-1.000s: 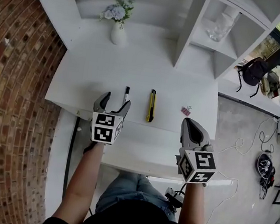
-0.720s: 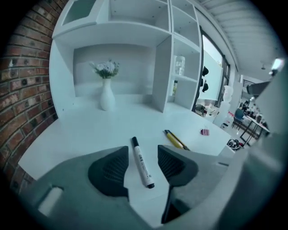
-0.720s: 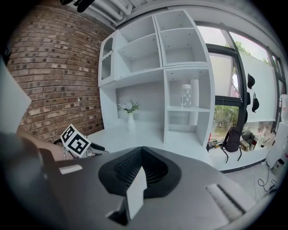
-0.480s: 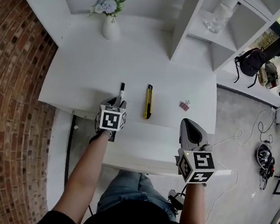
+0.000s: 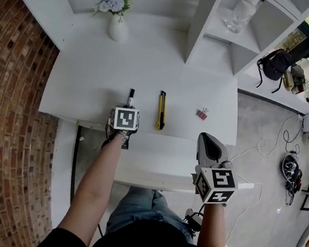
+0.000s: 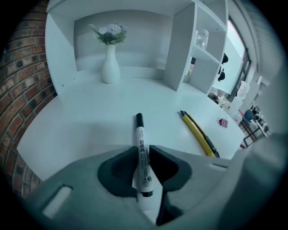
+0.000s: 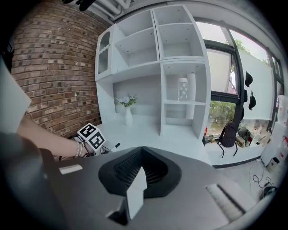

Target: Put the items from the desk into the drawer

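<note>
This looks like a study or home-office corner, set up inside a larger workroom. A white table (image 5: 92, 84) fills the centre of the head view, with a built-in white shelf unit (image 5: 221, 39) rising at the upper right and a red brick wall (image 5: 8, 130) along the left edge. A vase of flowers (image 5: 117, 30) stands at the top, and stationery lies on the table: a marker (image 5: 131, 94), a yellow utility knife (image 5: 160, 110) and a binder clip (image 5: 202, 113). At the right edge, a grey floor (image 5: 261, 116) carries a black backpack (image 5: 276, 65) and loose cables (image 5: 263, 147), and the right gripper view shows a tall window (image 7: 220, 67).
</note>
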`<state>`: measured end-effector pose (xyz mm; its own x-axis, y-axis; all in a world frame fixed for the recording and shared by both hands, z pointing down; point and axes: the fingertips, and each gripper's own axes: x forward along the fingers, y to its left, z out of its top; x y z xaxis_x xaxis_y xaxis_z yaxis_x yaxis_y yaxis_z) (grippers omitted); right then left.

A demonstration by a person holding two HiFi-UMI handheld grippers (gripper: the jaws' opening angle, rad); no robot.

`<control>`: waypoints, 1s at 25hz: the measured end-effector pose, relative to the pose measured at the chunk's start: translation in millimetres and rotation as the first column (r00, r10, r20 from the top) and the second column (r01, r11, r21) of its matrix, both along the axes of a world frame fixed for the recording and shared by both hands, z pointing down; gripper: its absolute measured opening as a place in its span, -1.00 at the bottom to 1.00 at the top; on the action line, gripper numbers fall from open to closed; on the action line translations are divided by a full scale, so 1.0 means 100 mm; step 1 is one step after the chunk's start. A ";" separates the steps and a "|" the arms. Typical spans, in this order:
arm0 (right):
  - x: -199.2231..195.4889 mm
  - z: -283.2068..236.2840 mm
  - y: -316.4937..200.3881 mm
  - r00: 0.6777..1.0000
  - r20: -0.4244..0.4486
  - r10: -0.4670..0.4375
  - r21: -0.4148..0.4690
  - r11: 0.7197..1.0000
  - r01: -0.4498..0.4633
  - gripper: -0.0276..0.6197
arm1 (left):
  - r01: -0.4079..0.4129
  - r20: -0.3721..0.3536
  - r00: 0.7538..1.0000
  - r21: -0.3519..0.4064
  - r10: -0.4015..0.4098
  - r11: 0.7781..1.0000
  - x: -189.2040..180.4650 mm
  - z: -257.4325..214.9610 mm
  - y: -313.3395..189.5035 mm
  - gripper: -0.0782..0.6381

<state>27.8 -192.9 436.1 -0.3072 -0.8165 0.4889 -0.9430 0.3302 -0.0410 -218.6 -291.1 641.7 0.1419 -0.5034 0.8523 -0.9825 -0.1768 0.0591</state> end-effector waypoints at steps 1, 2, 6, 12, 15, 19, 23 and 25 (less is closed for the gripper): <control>0.00 0.01 0.00 1.000 0.001 0.003 -0.002 1.000 -0.003 -0.88 | -0.007 0.023 1.000 -0.016 0.008 1.000 -0.01 0.00 0.00 -0.55; -0.01 0.01 0.00 1.000 0.002 0.006 -0.003 1.000 -0.006 -0.88 | -0.018 0.039 0.999 -0.025 0.019 1.000 -0.01 0.00 -0.01 -0.55; -0.03 0.03 0.01 1.000 0.007 0.012 -0.003 1.000 -0.012 -0.88 | -0.045 0.058 0.997 -0.066 0.049 0.997 0.01 -0.01 -0.11 -0.60; -0.04 -0.05 0.08 1.000 0.002 -0.001 0.009 1.000 0.001 -0.88 | -0.027 -0.055 0.998 -0.140 0.020 0.990 0.06 0.01 -0.03 -0.61; 0.00 -0.16 0.09 1.000 0.004 0.002 0.029 1.000 -0.002 -0.88 | 0.000 -0.105 0.994 -0.143 -0.016 0.990 0.07 -0.05 0.09 -0.61; 0.01 -0.26 0.13 1.000 0.018 0.000 0.053 0.999 -0.001 -0.88 | 0.004 -0.129 0.991 -0.116 -0.019 0.993 0.04 -0.20 0.23 -0.61; -0.02 -0.36 0.17 1.000 0.026 -0.016 0.077 0.997 0.014 -0.88 | 0.020 -0.175 0.984 -0.063 -0.031 0.998 0.02 -0.44 0.32 -0.61; -0.03 -0.41 0.20 0.999 0.030 -0.021 0.092 0.996 0.018 -0.88 | 0.035 -0.206 0.978 -0.033 -0.041 0.999 0.01 -0.58 0.38 -0.61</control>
<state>24.9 -173.1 395.4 -0.3374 -0.8512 0.4020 -0.9351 0.3523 -0.0388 -217.7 -253.1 583.4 0.2976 -0.4876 0.8208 -0.9545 -0.1352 0.2658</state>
